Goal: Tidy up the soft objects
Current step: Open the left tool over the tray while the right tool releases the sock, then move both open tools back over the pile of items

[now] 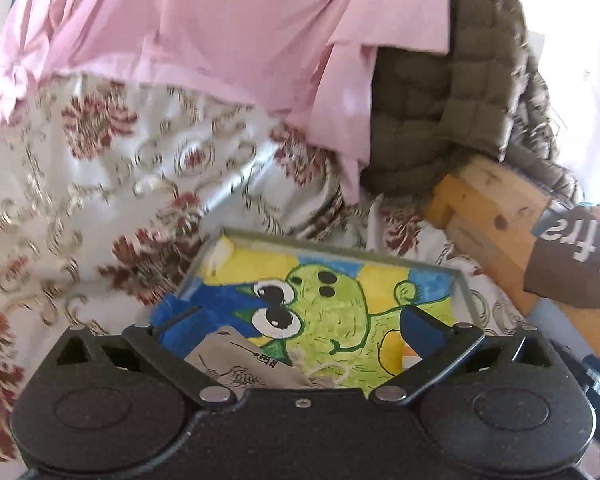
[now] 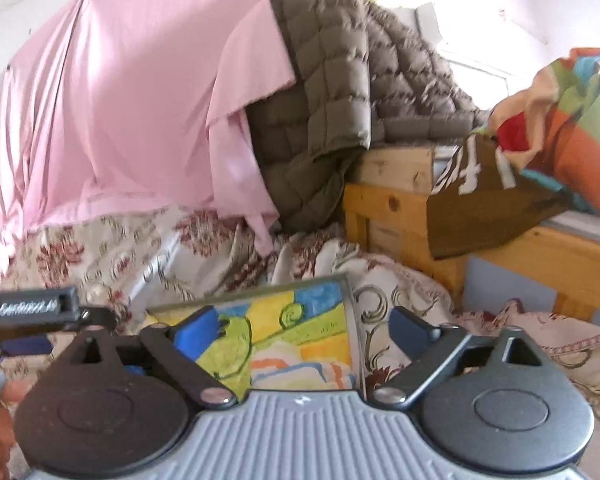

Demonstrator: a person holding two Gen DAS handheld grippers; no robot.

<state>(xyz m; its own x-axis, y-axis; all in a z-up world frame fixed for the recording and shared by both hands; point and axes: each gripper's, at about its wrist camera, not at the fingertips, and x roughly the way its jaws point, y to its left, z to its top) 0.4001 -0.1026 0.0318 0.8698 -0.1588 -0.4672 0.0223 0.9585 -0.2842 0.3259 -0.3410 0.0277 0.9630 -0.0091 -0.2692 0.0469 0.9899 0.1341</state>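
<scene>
a painted picture (image 1: 332,304) of a green cartoon creature lies flat on the flowery bedspread (image 1: 112,184), wooden bed frame (image 2: 400,208) off to the right

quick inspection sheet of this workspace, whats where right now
surface: floral bedspread, rumpled, covers the bed.
job's things: pink sheet draped at the back, lapping over an olive quilted jacket; a colourful striped cloth at the far right.
clutter: framed cartoon painting lying flat on the bedspread, a paper tag with string on it; brown cardboard piece with white lettering on the wooden frame.
grippers: left gripper open over the painting, holding nothing; right gripper open over the painting's edge, holding nothing.
cables: nothing seen.
surroundings: wooden bed frame, white wall.
</scene>
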